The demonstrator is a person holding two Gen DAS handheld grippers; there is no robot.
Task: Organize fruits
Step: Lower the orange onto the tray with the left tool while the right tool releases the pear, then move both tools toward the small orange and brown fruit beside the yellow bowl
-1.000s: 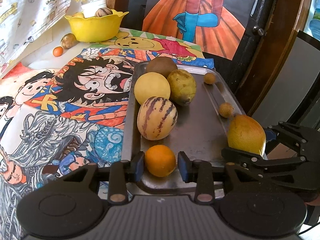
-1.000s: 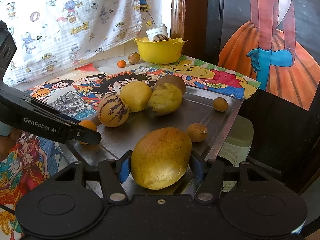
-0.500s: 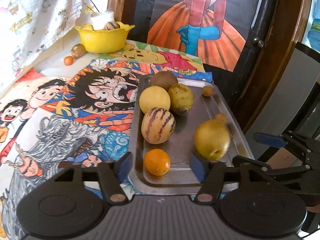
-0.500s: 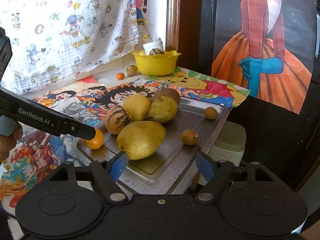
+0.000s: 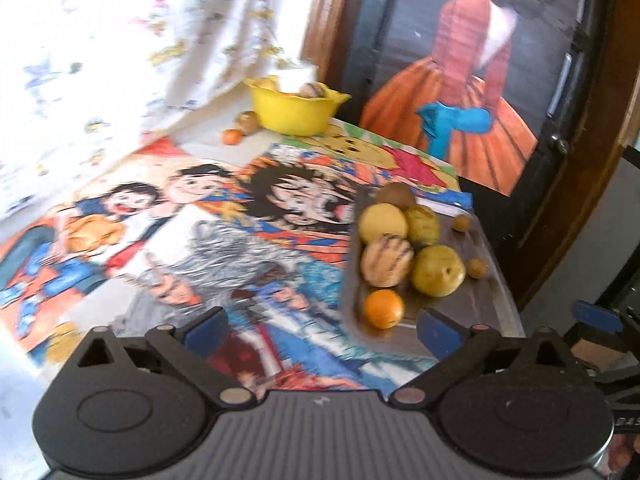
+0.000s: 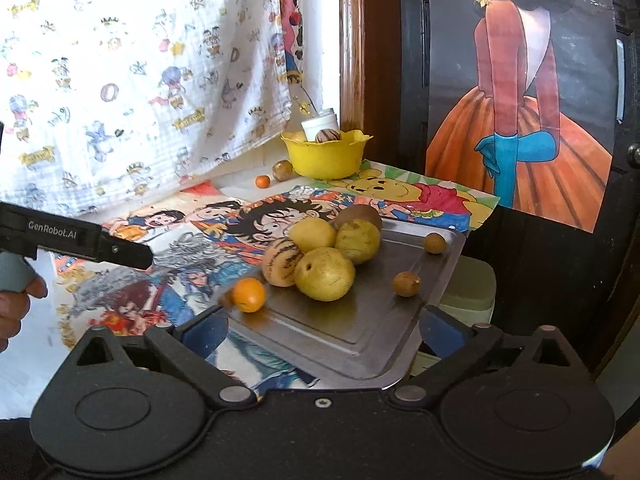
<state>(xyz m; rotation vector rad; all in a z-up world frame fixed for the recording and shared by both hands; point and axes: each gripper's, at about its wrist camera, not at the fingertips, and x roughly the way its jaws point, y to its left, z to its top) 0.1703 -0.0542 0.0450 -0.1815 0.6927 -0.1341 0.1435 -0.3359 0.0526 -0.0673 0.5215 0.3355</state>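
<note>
Both your grippers, left gripper [image 5: 322,326] and right gripper [image 6: 324,322], fingers spreading wide, opening, nothing between them. Just beyond: metal tray [image 6: 360,336] on desk, orange [image 6: 249,294] at near edge, mango [image 6: 325,273] touching striped melon [image 6: 280,262] behind. Far corner: yellow bowl [image 6: 326,156], more fruit inside.

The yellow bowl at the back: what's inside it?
Inside the yellow bowl, a striped round fruit and a yellowish fruit peek above the rim. Anything lower is hidden by its wall.
</note>
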